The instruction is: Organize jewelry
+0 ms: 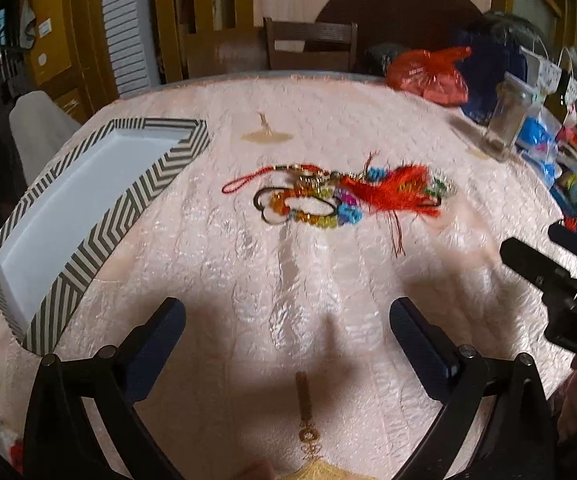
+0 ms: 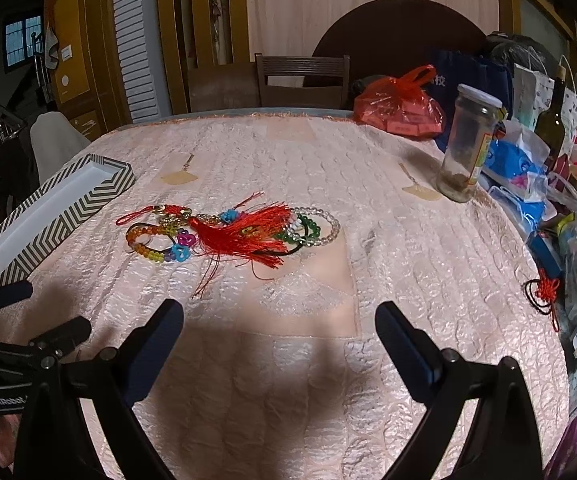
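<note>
Jewelry (image 2: 228, 232) heaped on table (image 2: 408, 280)
Both tongs, left (image 1: 288, 344) and right (image 2: 280, 344), gape wide, empty; box (image 1: 76, 208) at ten o'clock.

Tangled jewelry pile (image 2: 228, 232) beside striped tray (image 2: 88, 204)

One long shallow box with grey-and-white chevron sides and a white inside (image 2: 60, 210) lies at the left of the frame. One red silk tassel charm (image 2: 244, 236) sits in the middle, among the bracelets: one of multicoloured translucent beads (image 2: 150, 246), one of dark green beads (image 2: 302, 232), one of clear beads (image 2: 326, 226). One clear glass jar with a white lid (image 2: 468, 144), one red plastic bag (image 2: 402, 110) and one dark green glass bottle (image 2: 554, 120) stand at the upper right. Two hand-held grippers: the right one (image 2: 280, 344), the left one (image 1: 288, 340).
</note>
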A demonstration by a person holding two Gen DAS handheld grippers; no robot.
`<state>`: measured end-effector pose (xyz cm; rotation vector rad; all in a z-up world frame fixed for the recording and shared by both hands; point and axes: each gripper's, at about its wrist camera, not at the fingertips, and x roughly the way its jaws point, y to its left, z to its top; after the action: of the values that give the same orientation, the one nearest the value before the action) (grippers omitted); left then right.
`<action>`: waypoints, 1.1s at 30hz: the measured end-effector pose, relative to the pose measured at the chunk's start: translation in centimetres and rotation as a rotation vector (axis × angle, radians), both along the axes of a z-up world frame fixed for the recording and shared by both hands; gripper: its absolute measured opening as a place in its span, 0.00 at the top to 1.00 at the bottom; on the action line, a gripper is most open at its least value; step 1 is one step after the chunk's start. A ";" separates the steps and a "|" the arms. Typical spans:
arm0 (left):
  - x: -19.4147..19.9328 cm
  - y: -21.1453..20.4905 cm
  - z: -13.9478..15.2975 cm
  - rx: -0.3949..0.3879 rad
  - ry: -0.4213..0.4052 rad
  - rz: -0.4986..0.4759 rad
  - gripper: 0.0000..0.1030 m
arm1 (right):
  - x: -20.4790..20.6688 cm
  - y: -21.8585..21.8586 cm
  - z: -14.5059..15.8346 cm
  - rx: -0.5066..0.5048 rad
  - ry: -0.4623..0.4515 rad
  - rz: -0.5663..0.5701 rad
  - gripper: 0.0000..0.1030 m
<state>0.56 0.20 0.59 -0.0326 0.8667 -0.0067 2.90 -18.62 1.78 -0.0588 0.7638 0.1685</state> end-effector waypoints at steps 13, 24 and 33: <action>0.3 0.6 -1.1 0.044 0.064 0.012 0.12 | 0.0 0.2 -0.1 -0.008 -0.001 0.004 0.04; 0.8 0.8 -2.0 0.034 0.102 -0.004 0.12 | 0.0 0.4 -0.3 -0.010 0.001 0.008 0.04; 0.9 0.8 -2.1 0.021 0.105 0.001 0.12 | 0.1 0.5 -0.4 -0.010 0.005 0.009 0.04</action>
<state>1.46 1.03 -1.53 -0.0136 0.9714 0.0048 3.00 -18.10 1.37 -0.0714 0.7699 0.1735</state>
